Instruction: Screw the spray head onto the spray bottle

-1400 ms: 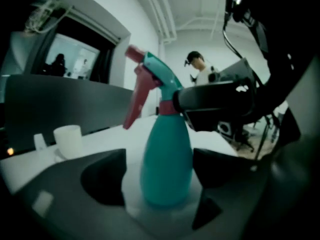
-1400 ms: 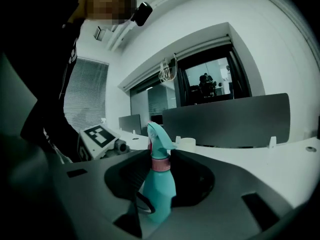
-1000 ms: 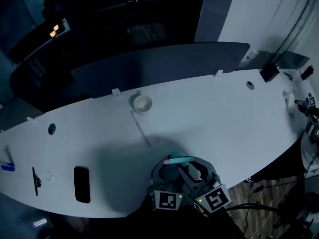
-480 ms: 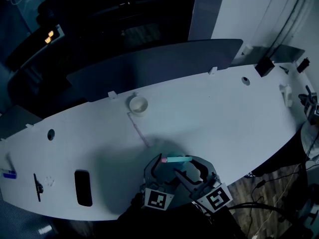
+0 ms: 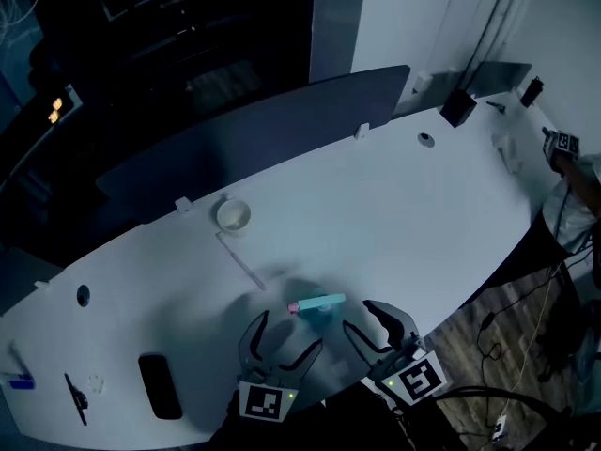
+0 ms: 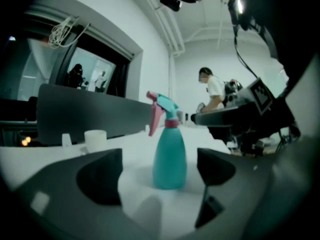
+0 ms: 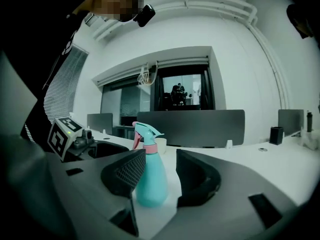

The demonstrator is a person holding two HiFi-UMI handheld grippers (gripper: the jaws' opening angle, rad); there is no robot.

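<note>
Both grippers have drawn back from the spray bottle since a second ago, when they were crowded around it at the near edge; it now stands alone.

Largest first: the white counter curves across my head view, with a dark partition along its far edge.

I see the left gripper low at the near edge, marker cube toward me. Its jaws point away and slightly right, toward the bottle, and are spread wide with nothing pressed between them.

The right gripper sits just beside it, angled slightly left, so the two converge. Its jaws are also spread, and no pad presses the bottle.

The teal bottle stands upright on the counter just ahead of both pairs of jaws. In the left gripper view it is centred in the gap. In the right gripper view the left pad partly overlaps it. The spray head, teal with a pink trigger and collar, sits on the neck.

A small white cup stands farther back, well apart.
</note>
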